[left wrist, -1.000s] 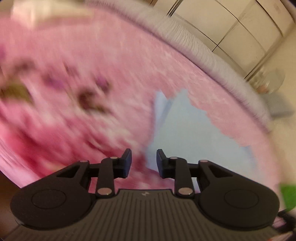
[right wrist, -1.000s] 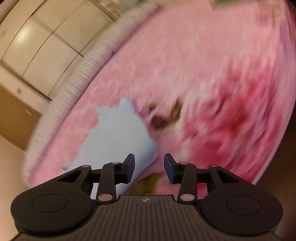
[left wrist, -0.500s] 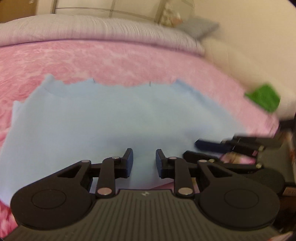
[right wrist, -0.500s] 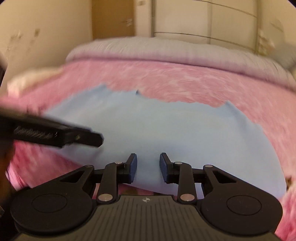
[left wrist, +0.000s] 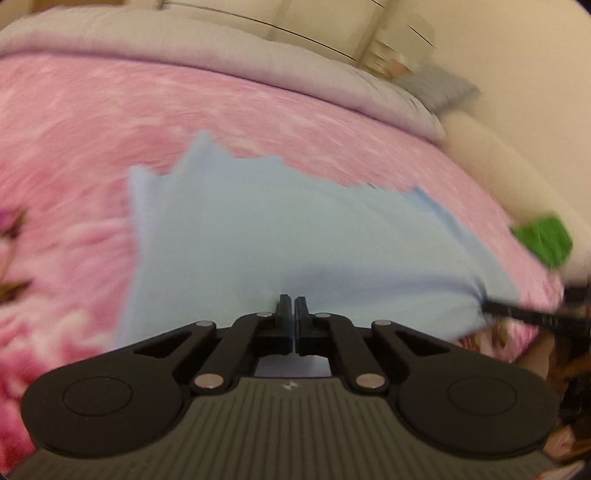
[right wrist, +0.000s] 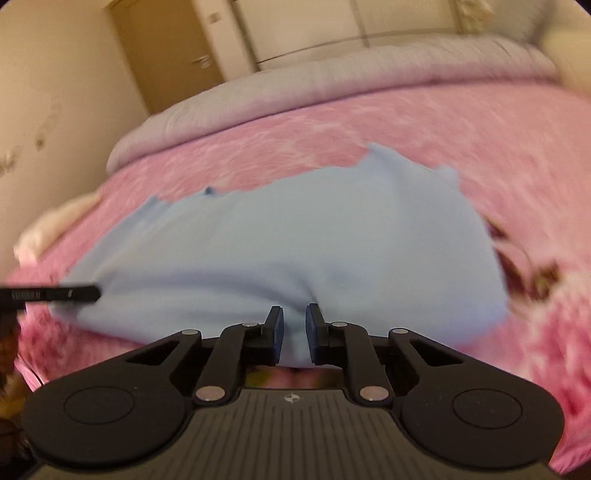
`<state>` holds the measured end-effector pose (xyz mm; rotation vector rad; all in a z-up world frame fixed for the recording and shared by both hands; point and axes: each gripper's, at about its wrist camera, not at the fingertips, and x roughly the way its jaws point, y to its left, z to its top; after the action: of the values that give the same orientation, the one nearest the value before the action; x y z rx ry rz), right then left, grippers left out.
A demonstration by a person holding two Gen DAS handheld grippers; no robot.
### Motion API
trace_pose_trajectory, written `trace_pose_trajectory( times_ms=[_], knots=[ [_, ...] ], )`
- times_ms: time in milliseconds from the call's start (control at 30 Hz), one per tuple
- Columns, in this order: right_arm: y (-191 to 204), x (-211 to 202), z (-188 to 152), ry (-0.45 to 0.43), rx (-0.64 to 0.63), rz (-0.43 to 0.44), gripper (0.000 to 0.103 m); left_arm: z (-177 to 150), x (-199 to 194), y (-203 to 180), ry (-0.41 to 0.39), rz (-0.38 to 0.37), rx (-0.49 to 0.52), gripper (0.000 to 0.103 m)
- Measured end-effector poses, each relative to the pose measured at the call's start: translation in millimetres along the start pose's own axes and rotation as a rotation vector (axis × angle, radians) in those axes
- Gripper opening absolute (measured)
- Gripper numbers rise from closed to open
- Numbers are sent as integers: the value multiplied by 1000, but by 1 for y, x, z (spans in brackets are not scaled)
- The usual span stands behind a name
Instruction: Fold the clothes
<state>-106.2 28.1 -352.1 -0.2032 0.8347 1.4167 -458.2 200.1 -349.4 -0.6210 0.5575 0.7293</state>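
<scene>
Cloth (left wrist: 295, 236) — a pale blue garment — lies spread on a pink bedspread (left wrist: 74, 129), its near hem at both claws and its ragged far edge pointing toward the grey cover (left wrist: 221, 48) at the bed's far side.

Left gripper (left wrist: 294, 306) sits at the near hem, its jaws pressed almost together on a pinch of the blue fabric, which puckers and shadows just ahead of the tips. In this view the right claw's finger comes in as a dark bar from the right edge, touching the cloth's near right corner, where the fabric gathers in small creases.

Right gripper (right wrist: 295, 321) is at the same hem further along; its jaws stand narrowly apart with blue fabric lying between the pads (right wrist: 276, 325), though whether they grip it cannot be told. From here the left claw shows as a thin dark bar at the left edge, its tip on the cloth's near left corner.

Beyond the garment, a green item (left wrist: 543, 240) rests near the bed's right edge. Cream cupboard doors (right wrist: 295, 29) and a brown door (right wrist: 166, 55) stand behind — all blurred.
</scene>
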Motion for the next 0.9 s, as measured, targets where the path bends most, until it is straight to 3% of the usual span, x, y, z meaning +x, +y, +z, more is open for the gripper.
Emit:
trace_pose_trajectory(
  times_ms=[133,233,333,367,400,500,567,700,900],
  knots=[
    [-27,-13,-1,-26,180,-46,18,1,-20,10,-10,82,-69,4],
    [-41,-27,-3,-9,329,-159,19,2,-35,17,-18,144,-121,6],
    [-33,-44,1,11,371,-334,57,3,-49,25,-26,206,-172,26],
    [-28,-50,2,-1,351,-371,57,4,-54,26,-28,226,-188,33],
    [-22,-56,4,-8,340,-365,57,6,-59,16,-20,236,-168,35],
    [-4,-62,9,16,320,-324,71,6,-61,-12,25,245,-109,50],
    [8,-59,11,48,306,-304,76,3,-61,-30,40,247,-68,54],
    [30,-55,2,89,302,-275,77,-4,-65,-57,38,202,-30,54],
    [46,-66,-6,69,319,-212,77,-4,-81,-77,-2,160,30,53]
  ],
)
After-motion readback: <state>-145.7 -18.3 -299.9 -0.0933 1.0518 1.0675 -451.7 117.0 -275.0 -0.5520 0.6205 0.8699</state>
